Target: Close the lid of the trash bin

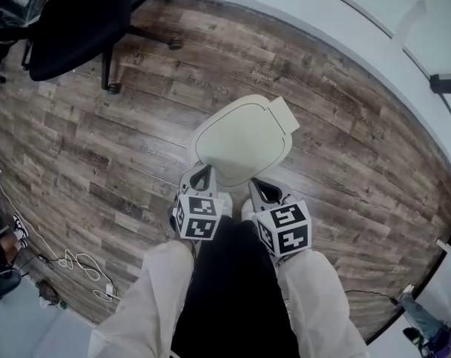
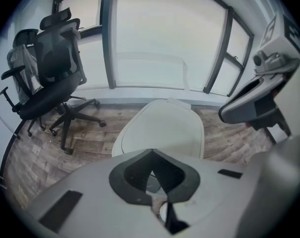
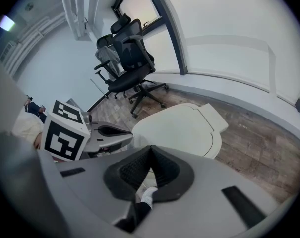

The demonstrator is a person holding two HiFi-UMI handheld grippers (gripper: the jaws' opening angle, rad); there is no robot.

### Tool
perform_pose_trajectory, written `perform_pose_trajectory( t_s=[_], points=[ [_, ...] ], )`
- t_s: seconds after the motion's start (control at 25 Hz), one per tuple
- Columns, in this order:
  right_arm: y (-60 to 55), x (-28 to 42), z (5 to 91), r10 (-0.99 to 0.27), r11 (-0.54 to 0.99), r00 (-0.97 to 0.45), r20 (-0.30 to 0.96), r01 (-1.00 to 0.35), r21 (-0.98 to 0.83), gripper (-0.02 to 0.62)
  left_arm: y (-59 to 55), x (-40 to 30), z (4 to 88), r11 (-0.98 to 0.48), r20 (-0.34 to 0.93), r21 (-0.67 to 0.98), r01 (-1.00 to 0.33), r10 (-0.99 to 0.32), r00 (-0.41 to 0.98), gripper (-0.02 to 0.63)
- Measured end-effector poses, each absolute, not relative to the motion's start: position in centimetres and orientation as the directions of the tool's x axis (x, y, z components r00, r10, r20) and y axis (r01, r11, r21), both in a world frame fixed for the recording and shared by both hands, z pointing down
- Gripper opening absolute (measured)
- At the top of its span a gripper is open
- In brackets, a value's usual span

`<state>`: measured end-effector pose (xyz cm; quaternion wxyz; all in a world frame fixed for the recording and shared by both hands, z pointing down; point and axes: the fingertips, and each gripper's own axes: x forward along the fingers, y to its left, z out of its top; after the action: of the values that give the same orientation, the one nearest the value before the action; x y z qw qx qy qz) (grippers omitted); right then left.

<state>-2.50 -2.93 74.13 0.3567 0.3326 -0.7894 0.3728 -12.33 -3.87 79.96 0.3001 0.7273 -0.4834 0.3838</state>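
One smooth, cream, rounded trash bin lid lies flat on plank floor. Two hand-held grippers, left and right, hover just beside it, jaws pressed together, empty.

Head view looks down; all views share the lid.

Cream trash bin lid — down, flat

Cream sleeves; black garment; grey left hand-held gripper, right hand-held gripper, each with black-and-white marker cube.
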Motion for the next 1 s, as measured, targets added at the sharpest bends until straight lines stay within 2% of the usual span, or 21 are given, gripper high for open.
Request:
perform_pose_trajectory(
  t_s=[0.4, 1.0],
  points=[
    [-2.6, 1.4, 66.2, -0.372, 0.453, -0.507, 0.778, -0.830, -0.324, 0.023, -2.1, -9.6, 70.0, -0.349, 0.793, 0.063, -0.935, -0.552, 0.259, 0.008],
    [-5.8, 5.9, 38.1, -0.656, 0.450, -0.475, 0.586, -0.870, -0.201, 0.023, -5.5, -9.4, 38.9, -0.342, 0.558, -0.033, -0.939, -0.786, 0.266, 0.008]
  ],
)
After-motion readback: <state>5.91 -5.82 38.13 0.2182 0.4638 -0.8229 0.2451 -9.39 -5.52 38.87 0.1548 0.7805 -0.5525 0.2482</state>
